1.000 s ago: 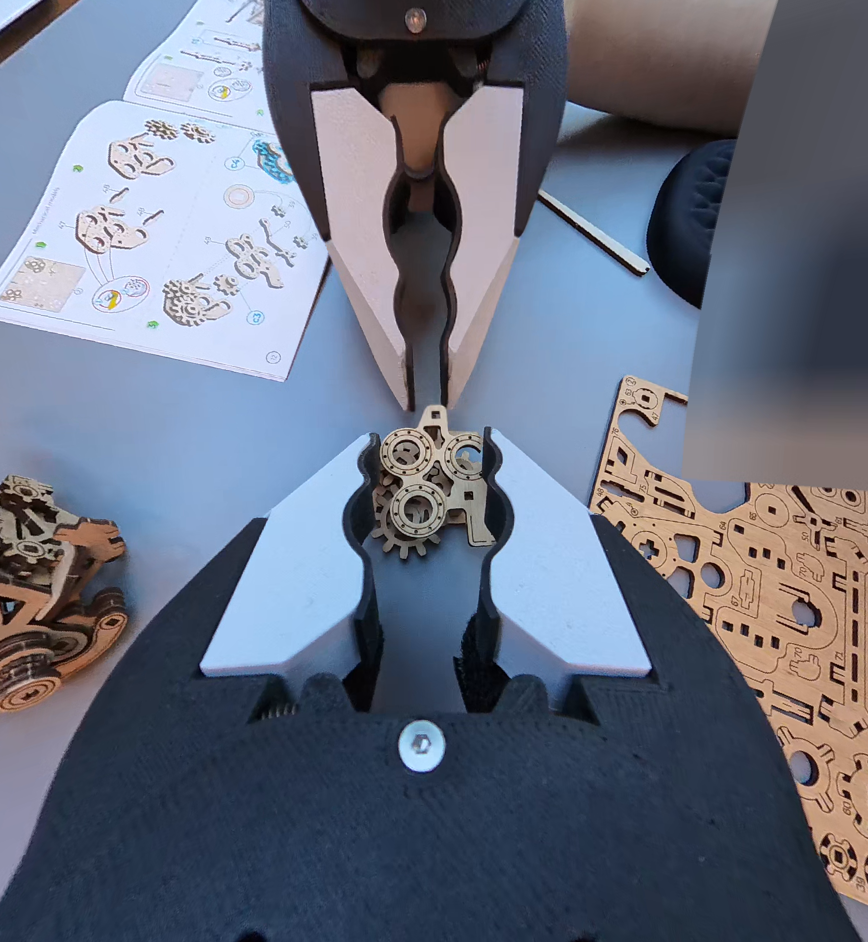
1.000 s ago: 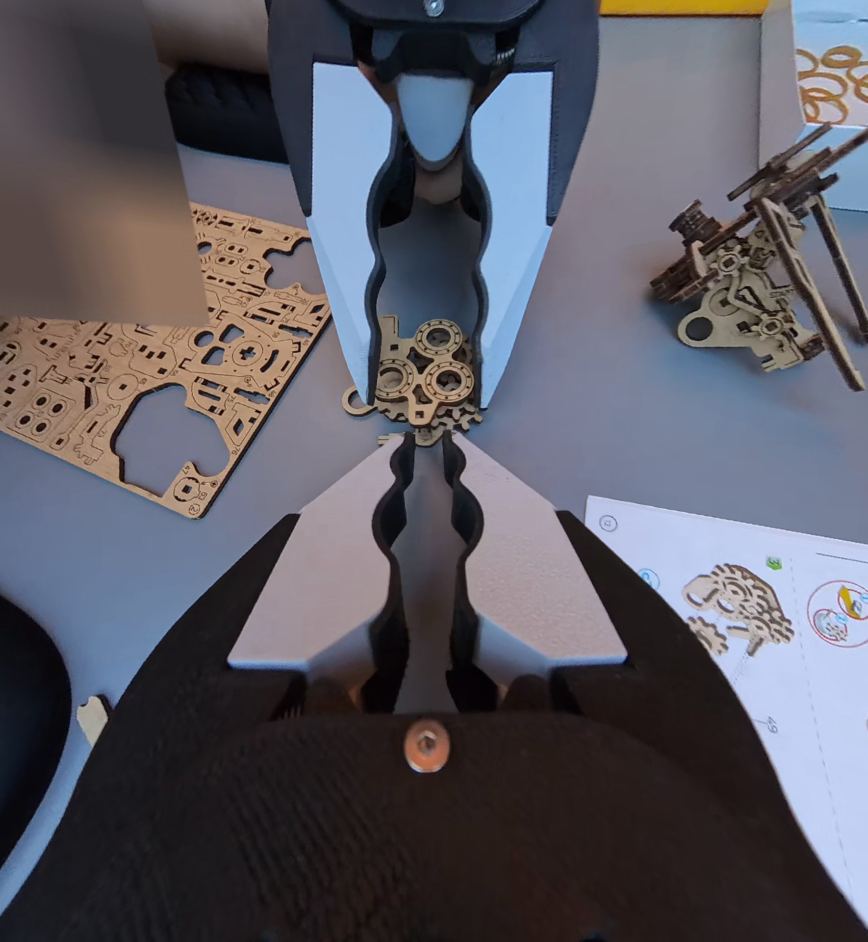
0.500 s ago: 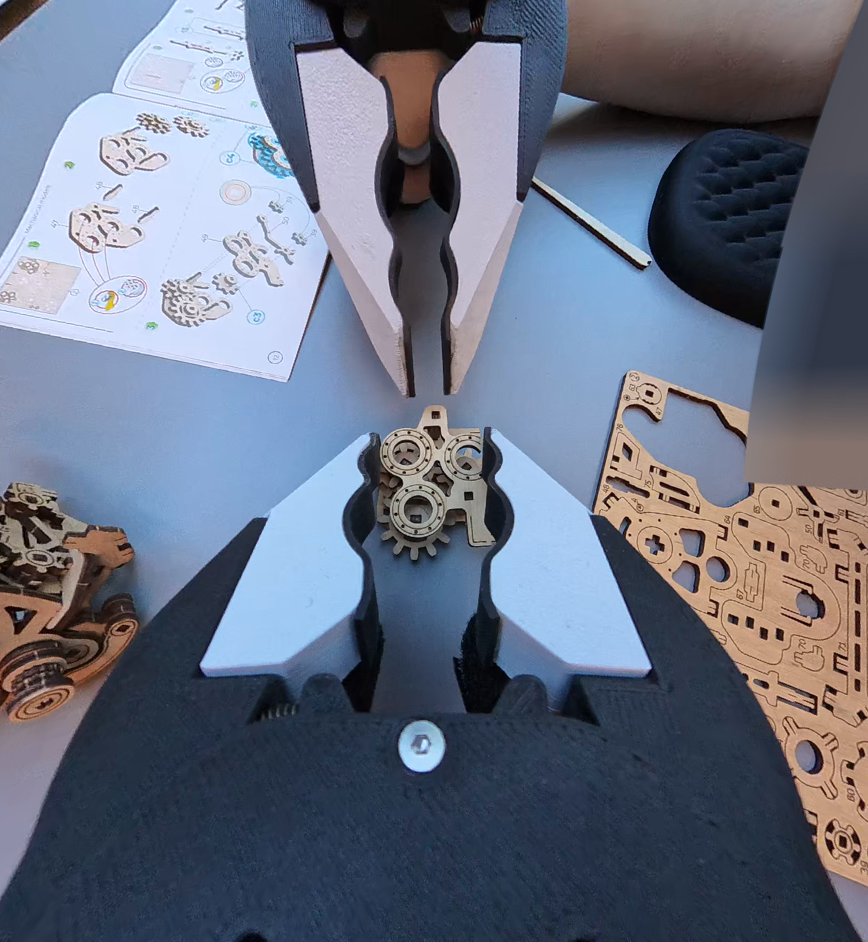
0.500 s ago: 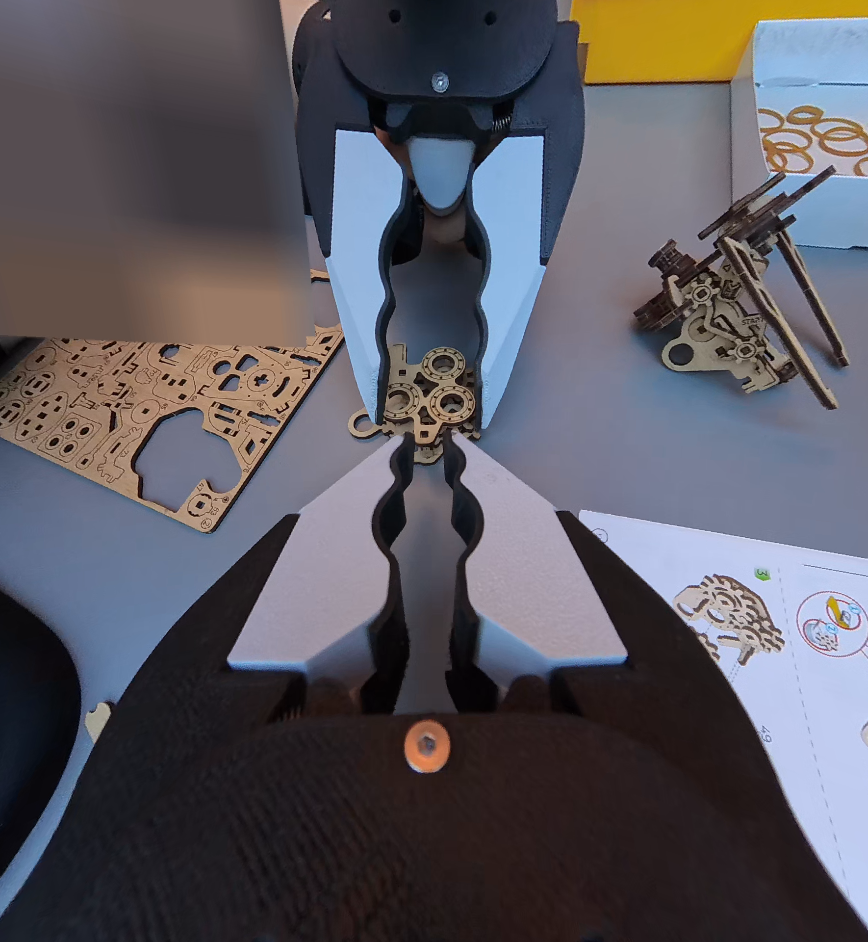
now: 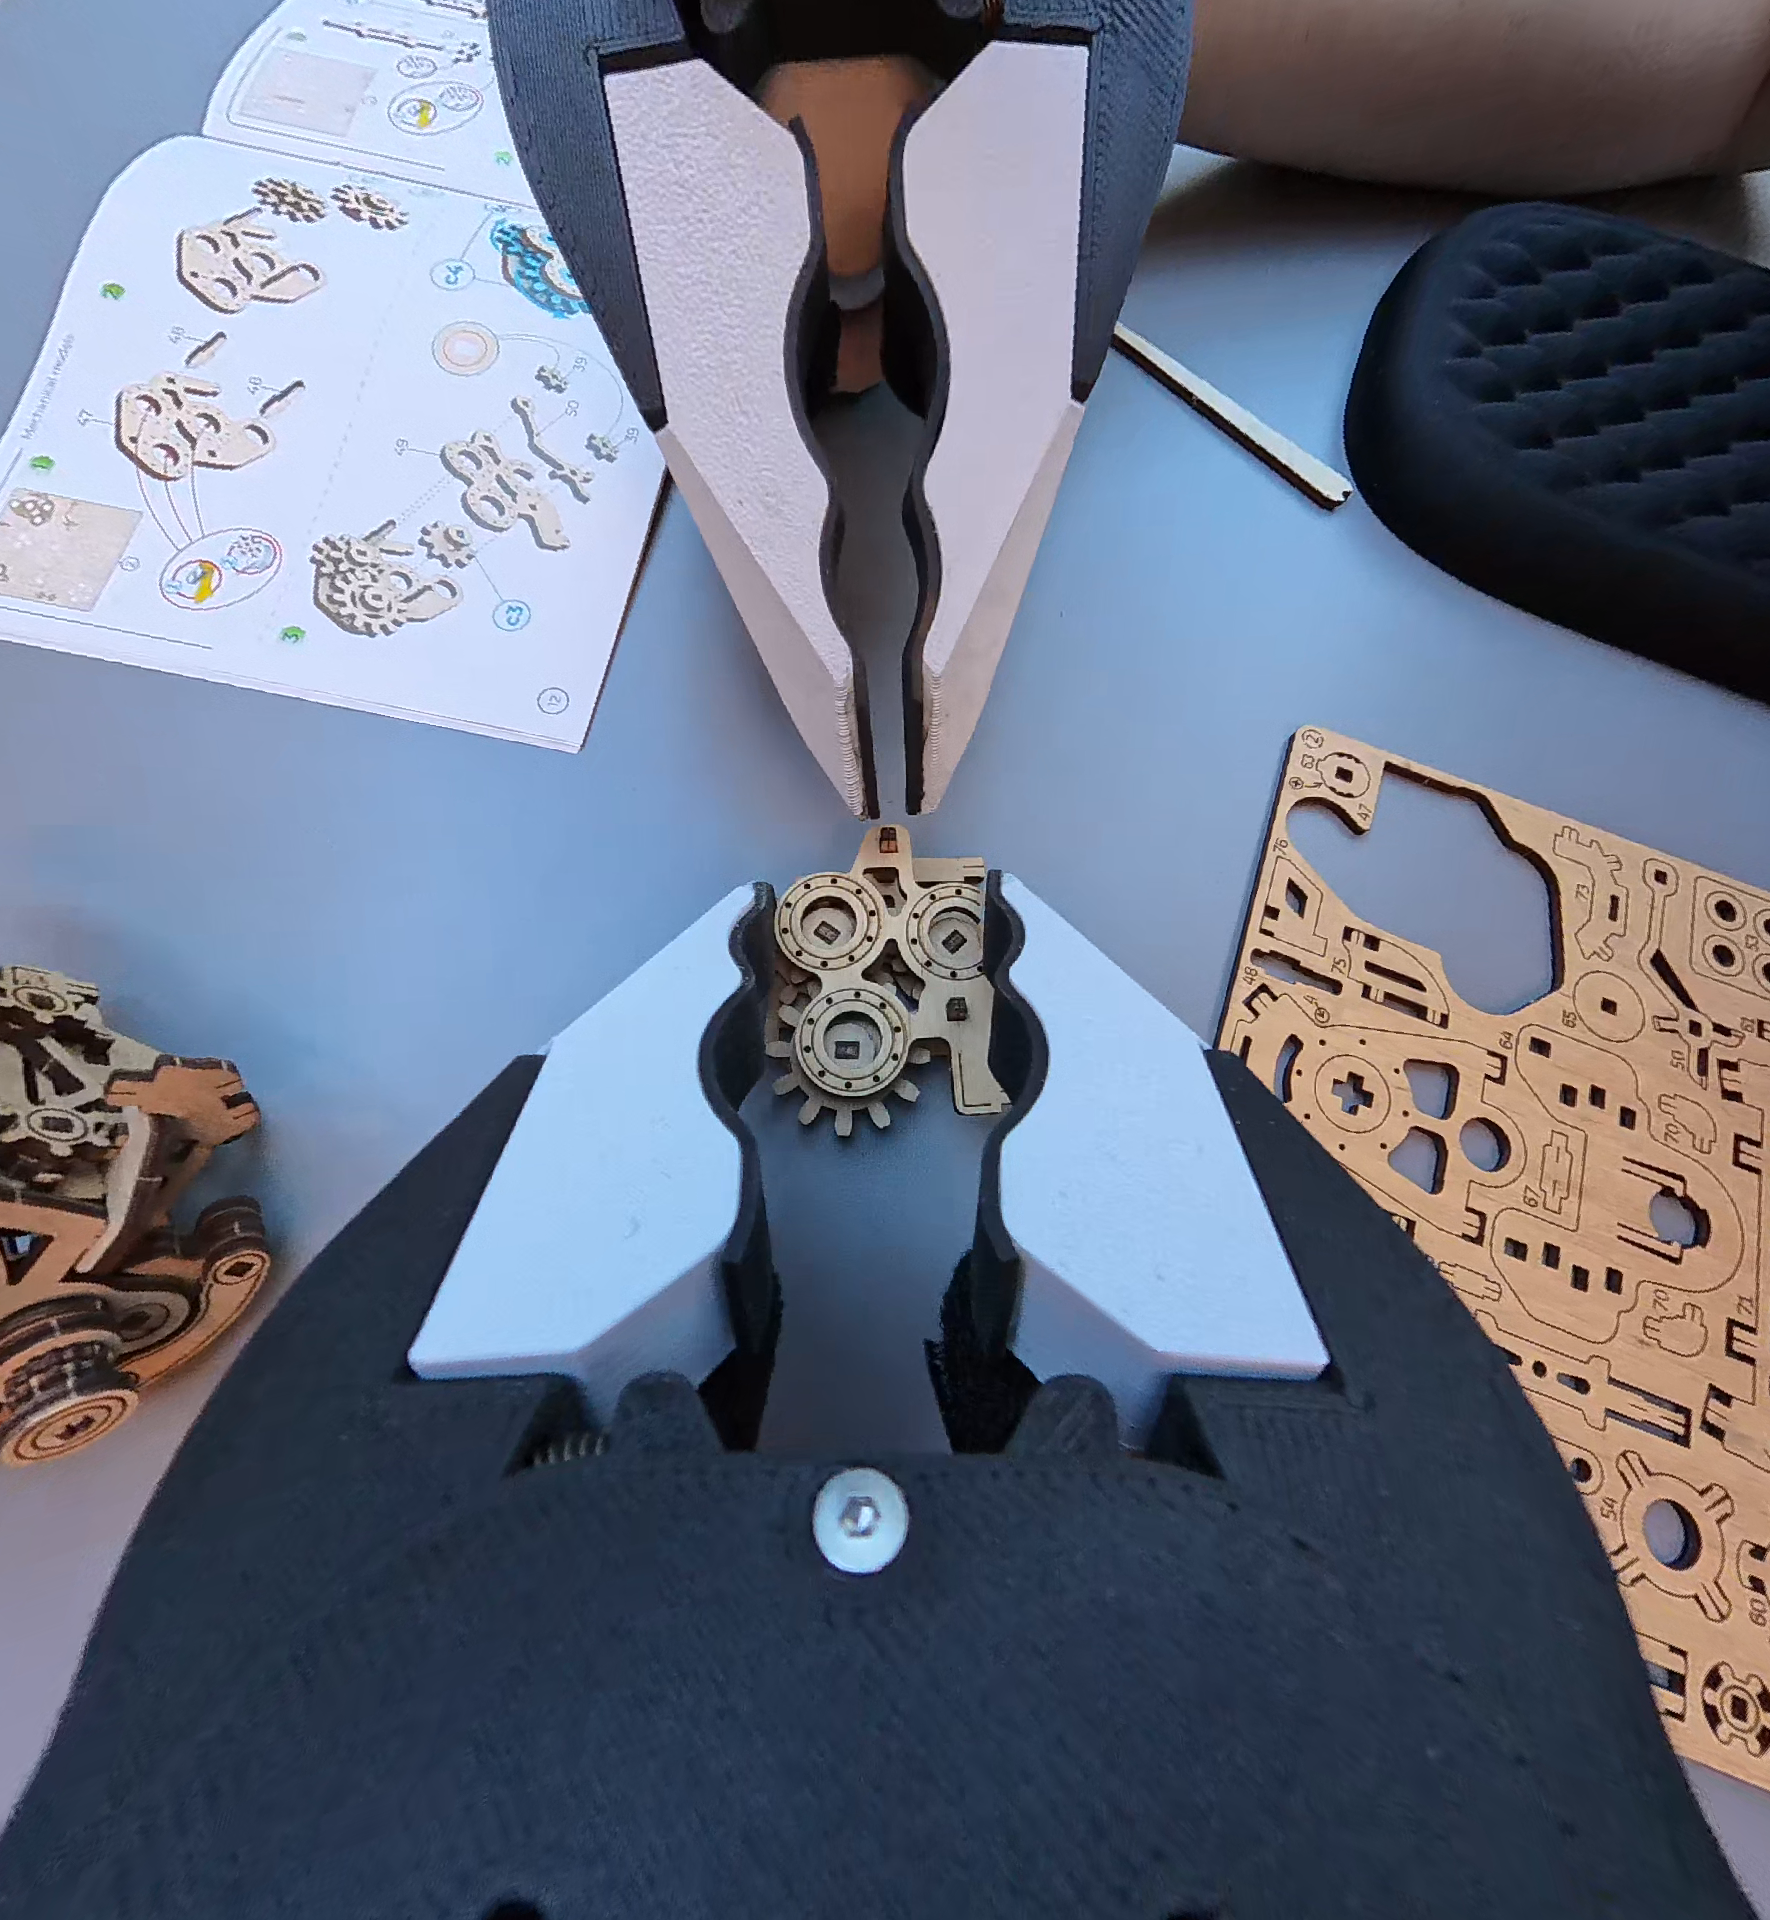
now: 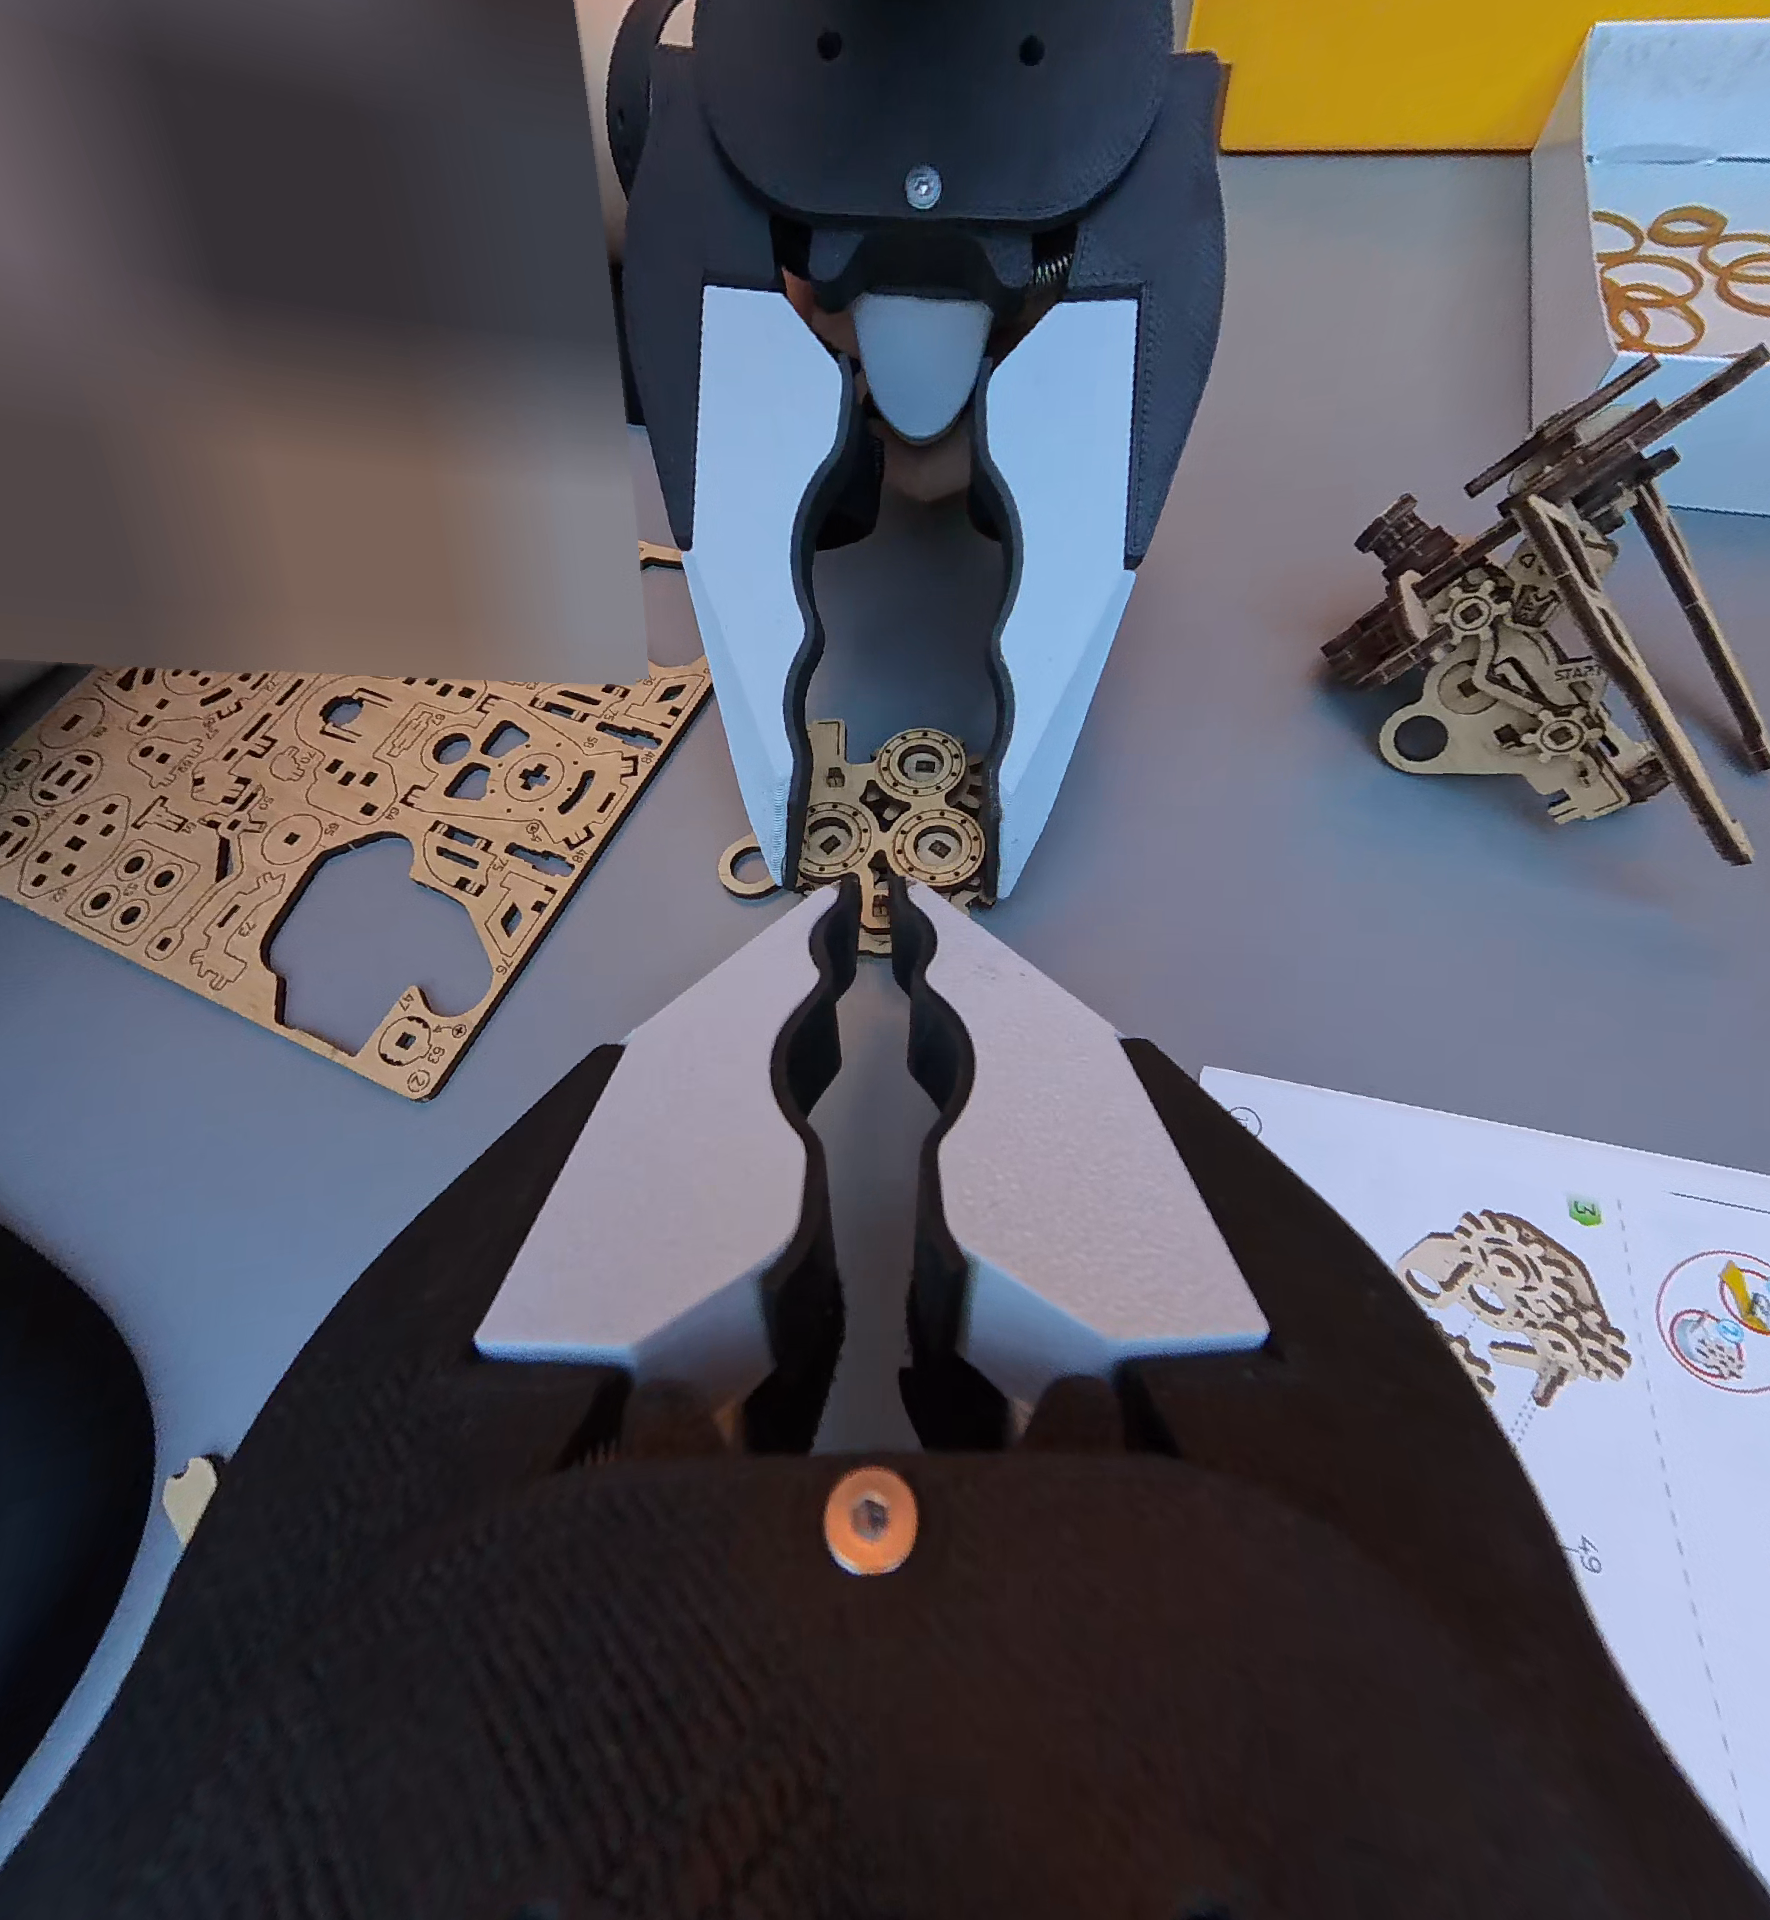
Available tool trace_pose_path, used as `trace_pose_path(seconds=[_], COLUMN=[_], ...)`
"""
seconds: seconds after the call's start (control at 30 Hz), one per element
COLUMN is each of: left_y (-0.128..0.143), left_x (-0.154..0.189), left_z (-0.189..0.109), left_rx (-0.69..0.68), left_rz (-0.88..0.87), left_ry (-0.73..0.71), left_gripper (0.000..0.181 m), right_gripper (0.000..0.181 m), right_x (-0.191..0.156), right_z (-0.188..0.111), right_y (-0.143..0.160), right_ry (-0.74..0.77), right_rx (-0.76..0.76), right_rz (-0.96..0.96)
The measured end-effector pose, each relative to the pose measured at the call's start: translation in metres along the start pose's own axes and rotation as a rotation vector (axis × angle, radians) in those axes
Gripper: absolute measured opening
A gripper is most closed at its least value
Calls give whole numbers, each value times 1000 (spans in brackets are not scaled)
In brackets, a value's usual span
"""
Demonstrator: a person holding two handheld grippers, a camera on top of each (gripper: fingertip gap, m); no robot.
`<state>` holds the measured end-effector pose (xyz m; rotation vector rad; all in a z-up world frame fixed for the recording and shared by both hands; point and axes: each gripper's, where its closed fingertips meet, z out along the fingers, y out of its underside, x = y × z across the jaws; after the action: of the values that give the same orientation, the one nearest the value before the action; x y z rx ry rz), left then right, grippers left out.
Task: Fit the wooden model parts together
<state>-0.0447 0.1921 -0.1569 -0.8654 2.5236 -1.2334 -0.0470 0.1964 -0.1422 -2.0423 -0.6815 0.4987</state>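
grey table (image 5: 1120, 665) carries it all: the cut-out wooden sheet (image 5: 1587, 1195) to one side, the instruction booklet (image 5: 268, 436) to the other. between them my left gripper (image 5: 876, 914) has its fingers clenched on the gear assembly (image 5: 876, 1003), held just above the surface. my right gripper (image 6: 868, 891) faces it, fingers nearly together and grasping nothing, tips just at the assembly's small top tab (image 5: 886, 847). i'd line up squarely on that tab, pinch lightly, and keep the left hold steady so the gears don't twist.
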Motion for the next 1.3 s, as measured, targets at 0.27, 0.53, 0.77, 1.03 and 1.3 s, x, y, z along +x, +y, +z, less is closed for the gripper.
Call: trace_pose_path(seconds=[0.27,0.53,0.77,1.03,1.3], left_y=[20,19,20,18,18], left_x=[10,7,1,2,2], left_z=[-15,-26,-25,-23,-23], left_rx=[-61,-19,-2,3,7], left_rz=[41,41,37,51,43], left_ry=[-10,-28,-38,-33,-31], left_gripper=[65,55,46,39,39], right_gripper=[5,9,9,11,11], right_x=[-1,-5,-1,7,8], right_z=[-2,9,16,14,16], right_y=[-1,-14,-10,-2,-1], right_ry=[12,29,47,70,73], right_rx=[14,53,1,-42,-54], right_rz=[-16,-44,-42,-5,13])
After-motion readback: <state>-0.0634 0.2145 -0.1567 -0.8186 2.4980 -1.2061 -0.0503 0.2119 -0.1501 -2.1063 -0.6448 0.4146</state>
